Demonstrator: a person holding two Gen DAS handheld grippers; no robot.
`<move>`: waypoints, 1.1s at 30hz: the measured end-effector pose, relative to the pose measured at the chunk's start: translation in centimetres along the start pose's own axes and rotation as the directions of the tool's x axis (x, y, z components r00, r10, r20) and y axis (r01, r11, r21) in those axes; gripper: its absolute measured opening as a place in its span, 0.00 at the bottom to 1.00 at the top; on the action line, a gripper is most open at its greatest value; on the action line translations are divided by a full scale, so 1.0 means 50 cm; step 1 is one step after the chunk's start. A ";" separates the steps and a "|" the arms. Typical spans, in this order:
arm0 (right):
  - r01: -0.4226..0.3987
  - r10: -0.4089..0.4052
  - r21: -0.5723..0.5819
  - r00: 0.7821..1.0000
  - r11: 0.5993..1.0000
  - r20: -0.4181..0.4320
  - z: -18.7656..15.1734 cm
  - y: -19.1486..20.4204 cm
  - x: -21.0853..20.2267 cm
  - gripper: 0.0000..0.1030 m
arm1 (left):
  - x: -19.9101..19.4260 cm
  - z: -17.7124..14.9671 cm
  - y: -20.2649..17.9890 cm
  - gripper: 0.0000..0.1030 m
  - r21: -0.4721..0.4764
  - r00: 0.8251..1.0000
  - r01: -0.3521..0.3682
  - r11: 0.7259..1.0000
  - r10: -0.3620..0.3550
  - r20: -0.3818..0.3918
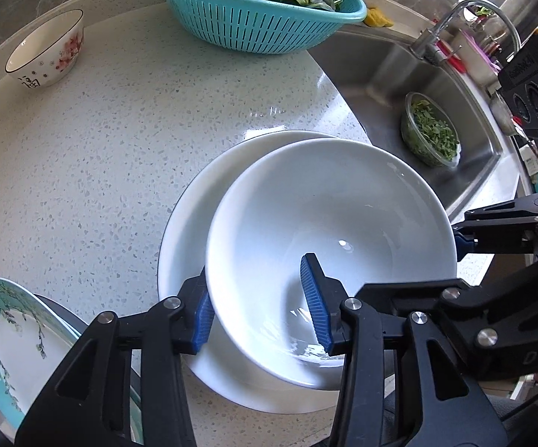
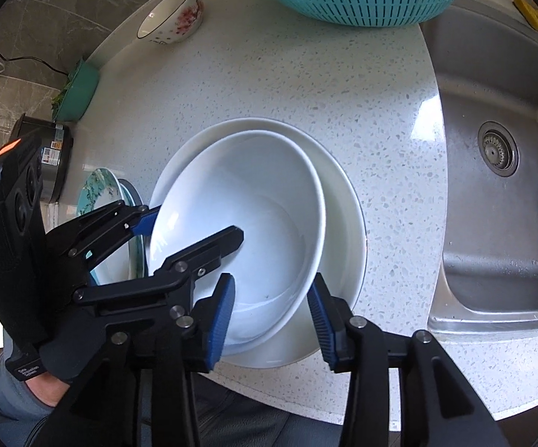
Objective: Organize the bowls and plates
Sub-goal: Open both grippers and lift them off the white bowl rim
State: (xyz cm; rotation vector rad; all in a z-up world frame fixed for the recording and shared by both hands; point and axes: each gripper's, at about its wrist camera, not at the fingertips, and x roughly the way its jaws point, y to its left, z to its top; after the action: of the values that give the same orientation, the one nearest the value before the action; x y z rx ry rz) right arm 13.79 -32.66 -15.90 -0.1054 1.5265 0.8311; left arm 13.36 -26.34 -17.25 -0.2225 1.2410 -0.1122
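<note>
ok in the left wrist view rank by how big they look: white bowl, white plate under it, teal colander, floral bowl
1. White bowl and white plate: too alike to rank, plate mostly covered
2. Teal colander, partly cropped
3. Floral bowl, also farthest away

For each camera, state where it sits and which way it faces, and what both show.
Left wrist: on the left gripper, looking down across the counter to the sink; its fingers straddle the white bowl rim; right gripper at right.
Right wrist: on the right gripper, looking down; left gripper and gloved hand at left.
Shared: white bowl on white plate, teal colander, floral bowl.
</note>
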 end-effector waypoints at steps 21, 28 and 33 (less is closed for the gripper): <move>0.025 -0.026 -0.041 1.000 0.999 -0.009 -0.025 0.006 -0.049 0.71 | -0.029 -0.002 0.011 0.54 -0.029 0.998 0.050 0.998 -0.049 0.043; -0.013 0.013 -0.009 0.998 1.000 0.055 -0.039 -0.020 -0.106 0.73 | -0.112 0.005 0.019 0.82 -0.027 0.990 0.109 0.994 -0.106 0.097; -0.159 0.152 0.002 0.949 0.987 0.274 -0.012 -0.028 -0.203 0.73 | -0.242 0.040 0.101 0.97 -0.021 0.967 0.191 0.981 -0.185 0.176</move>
State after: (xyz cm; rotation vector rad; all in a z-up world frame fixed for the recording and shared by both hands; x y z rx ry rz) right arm 15.71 -38.18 -7.44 0.1458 1.2942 0.9117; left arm 11.17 -18.74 -6.62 -0.3753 1.0478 -0.2295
